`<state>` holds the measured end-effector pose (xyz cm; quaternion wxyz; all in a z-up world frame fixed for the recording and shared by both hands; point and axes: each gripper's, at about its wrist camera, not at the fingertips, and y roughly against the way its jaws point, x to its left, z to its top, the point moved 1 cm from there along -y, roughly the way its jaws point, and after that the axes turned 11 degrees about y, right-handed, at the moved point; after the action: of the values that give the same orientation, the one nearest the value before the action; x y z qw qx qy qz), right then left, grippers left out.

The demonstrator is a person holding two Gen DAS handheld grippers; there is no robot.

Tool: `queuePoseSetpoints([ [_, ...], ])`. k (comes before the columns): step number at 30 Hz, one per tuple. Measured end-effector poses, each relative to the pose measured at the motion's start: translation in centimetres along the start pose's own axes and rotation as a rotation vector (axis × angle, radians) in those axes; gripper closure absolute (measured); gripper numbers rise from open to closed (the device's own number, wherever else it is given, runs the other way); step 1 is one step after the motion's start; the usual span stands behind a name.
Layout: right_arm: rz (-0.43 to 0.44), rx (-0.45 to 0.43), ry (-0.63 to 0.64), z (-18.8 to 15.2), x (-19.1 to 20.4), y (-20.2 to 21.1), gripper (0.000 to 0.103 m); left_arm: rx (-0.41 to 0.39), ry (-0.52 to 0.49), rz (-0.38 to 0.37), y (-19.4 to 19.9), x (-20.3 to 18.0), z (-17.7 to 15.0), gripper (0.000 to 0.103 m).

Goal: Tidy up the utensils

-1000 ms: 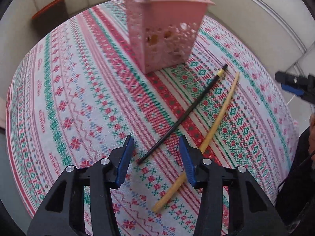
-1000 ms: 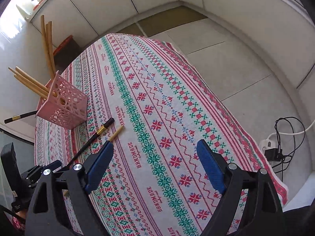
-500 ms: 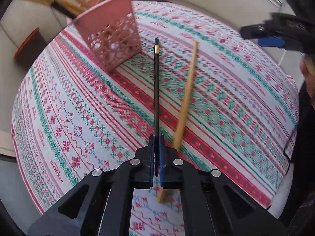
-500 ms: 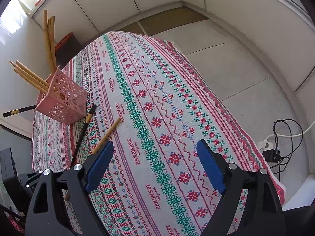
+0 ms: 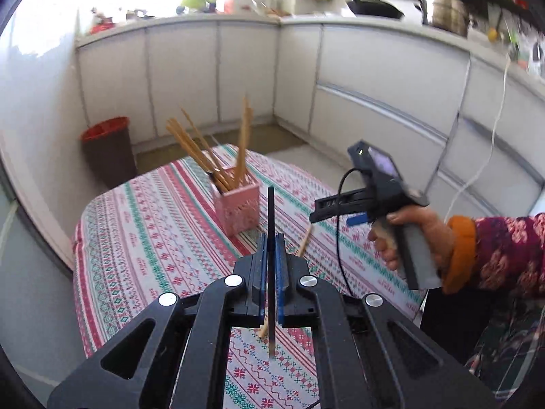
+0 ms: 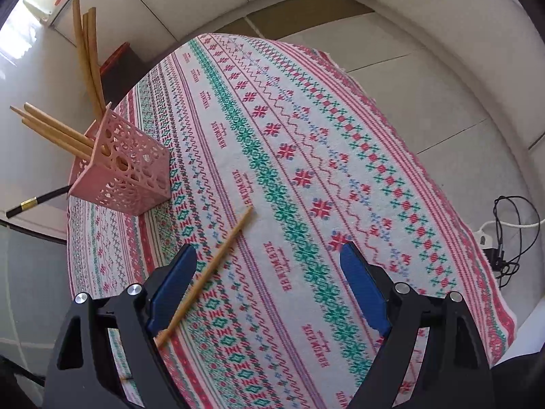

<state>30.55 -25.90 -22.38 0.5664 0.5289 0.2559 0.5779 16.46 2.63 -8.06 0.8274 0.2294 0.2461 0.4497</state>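
My left gripper (image 5: 270, 245) is shut on a black chopstick (image 5: 271, 214) and holds it upright above the table, short of the pink holder (image 5: 238, 206). The holder stands on the patterned tablecloth (image 5: 150, 225) with several wooden chopsticks (image 5: 204, 156) and a black one in it; it also shows in the right wrist view (image 6: 126, 167). One wooden chopstick (image 6: 211, 271) lies loose on the cloth, near the left finger of my right gripper (image 6: 269, 289), which is open and empty. The right gripper shows in the left wrist view (image 5: 371, 191), held in a hand.
A brown bin with a red rim (image 5: 109, 151) stands on the floor behind the table. White cabinets (image 5: 374, 102) run around the room. A power strip with cables (image 6: 500, 235) lies on the floor to the right of the table.
My left gripper closed on the black chopstick, then lifted it off the cloth and tilted up. The wooden chopstick stays on the table. The right gripper stays open.
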Motion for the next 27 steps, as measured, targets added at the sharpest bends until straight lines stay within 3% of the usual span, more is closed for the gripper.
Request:
queuePoseSetpoints([
  [5, -0.076, 0.134, -0.066, 1.0, 1.7, -3.7, 0.036, -0.052, 0.032, 0.007, 0.9, 1.2, 0.4, 0.100],
  [6, -0.111, 0.113, -0.056, 1.2, 2.2, -3.6, 0.042, -0.058, 0.037, 0.005, 1.0, 1.5, 0.5, 0.100],
  [7, -0.147, 0.127, -0.044, 1.4, 2.7, -4.0, 0.055, -0.064, 0.042, 0.005, 1.1, 1.6, 0.6, 0.100],
  [8, -0.161, 0.117, -0.048, 1.5, 3.0, -4.1, 0.082, -0.069, 0.048, 0.006, 1.5, 1.9, 0.4, 0.100],
  [9, -0.179, 0.122, -0.059, 1.7, 3.1, -4.4, 0.089, -0.076, 0.055, 0.009, 1.9, 2.0, 0.3, 0.100],
  [13, -0.124, 0.089, -0.113, 1.9, 2.5, -4.3, 0.097, -0.098, 0.087, 0.009, 2.7, 2.3, 0.7, 0.100],
  [17, -0.033, -0.033, -0.095, 1.4, 2.1, -0.8, 0.098, -0.134, 0.107, 0.020, 3.5, 2.0, 1.1, 0.100],
  [22, 0.022, -0.243, 0.092, -0.3, 3.9, 8.1, 0.098, -0.183, 0.137, 0.010, 5.1, 1.6, 1.4, 0.100],
  [27, 0.104, -0.385, 0.202, -2.1, 4.8, 15.6, 0.098, -0.229, 0.195, 0.025, 6.6, 0.8, 1.7, 0.100],
])
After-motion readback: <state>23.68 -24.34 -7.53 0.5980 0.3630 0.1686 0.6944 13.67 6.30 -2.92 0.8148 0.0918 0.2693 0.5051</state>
